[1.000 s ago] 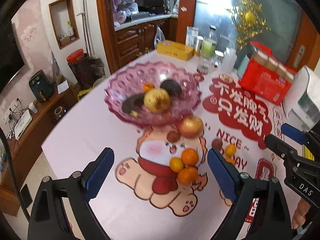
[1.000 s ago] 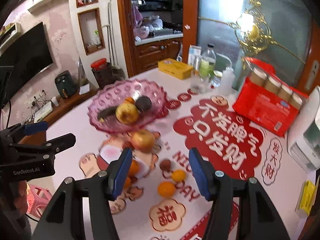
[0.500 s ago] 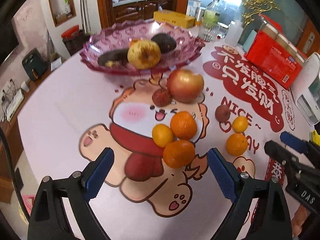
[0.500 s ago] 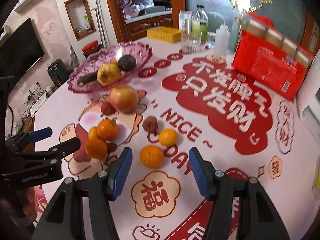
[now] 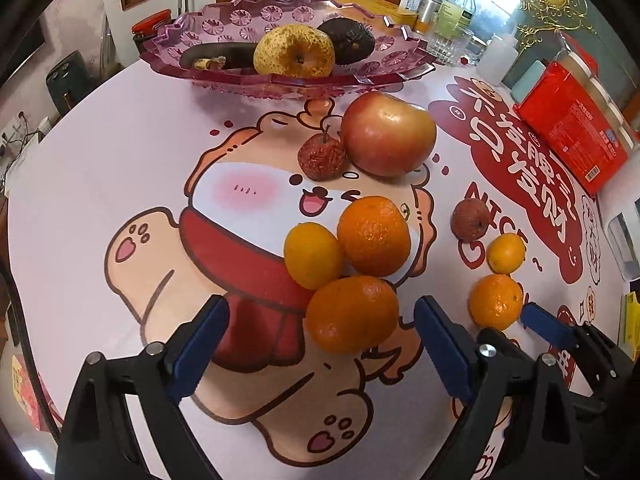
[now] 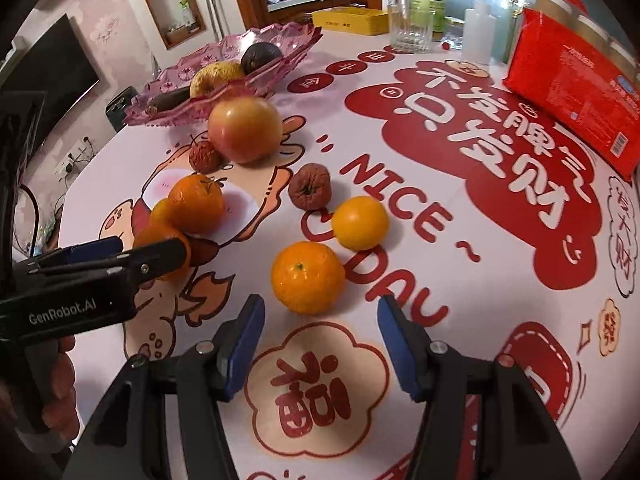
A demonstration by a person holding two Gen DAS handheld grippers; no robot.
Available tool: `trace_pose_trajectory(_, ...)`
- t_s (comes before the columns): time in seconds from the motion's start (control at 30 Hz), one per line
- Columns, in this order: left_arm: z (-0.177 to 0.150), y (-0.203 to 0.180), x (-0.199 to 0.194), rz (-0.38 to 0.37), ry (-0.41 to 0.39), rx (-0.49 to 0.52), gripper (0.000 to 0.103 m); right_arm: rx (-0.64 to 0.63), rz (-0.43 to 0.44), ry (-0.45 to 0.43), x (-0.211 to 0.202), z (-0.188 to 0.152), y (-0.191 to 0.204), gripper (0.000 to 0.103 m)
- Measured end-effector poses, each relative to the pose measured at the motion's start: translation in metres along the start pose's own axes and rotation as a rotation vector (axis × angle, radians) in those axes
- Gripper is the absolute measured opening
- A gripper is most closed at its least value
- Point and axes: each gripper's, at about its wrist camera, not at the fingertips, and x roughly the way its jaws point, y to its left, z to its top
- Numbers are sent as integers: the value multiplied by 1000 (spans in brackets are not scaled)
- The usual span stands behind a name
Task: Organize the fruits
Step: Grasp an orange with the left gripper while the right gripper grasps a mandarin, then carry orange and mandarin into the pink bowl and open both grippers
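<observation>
Orange (image 6: 307, 282) just beyond the right gripper (image 6: 320, 338) fingers, untouched

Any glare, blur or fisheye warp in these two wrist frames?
Left wrist: sharp; strong barrel warp, black corners; blown-out window patch top right; highlight on the apple. Right wrist: sharp; the tablecloth lettering bends with the lens; soft shadow beside the nearest orange.
</observation>
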Motion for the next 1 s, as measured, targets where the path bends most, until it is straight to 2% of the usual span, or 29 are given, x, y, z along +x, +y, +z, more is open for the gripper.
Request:
trace_pose_trajectory(0.13, -2, -3, 6, -9, 22, -6, 73, -14, 9, -1, 8, 3, 2, 55)
trace_pose_trajectory(0.27, -4, -3, 6, -16, 15, -15, 64, -14, 17, -6, 12, 5, 0, 48)
trace_pose_trajectory(0.43, -7, -10, 3, -54, 10, -13, 43, -35, 28, -22, 12, 5, 2, 41)
trace_pose_trajectory(0.53, -10, -14, 2, -39, 3, 3, 42, -41, 16, -28, 12, 4, 4, 40)
trace_pose_trajectory(0.77, -14, -6, -6, -56, 8, -3, 40, -50, 1, -12, 11, 3, 7, 39)
trace_pose_trajectory(1.0, -16, 0, -38, -66, -33, 3, 40, -50, 36, 2, -2, 0, 20, 39)
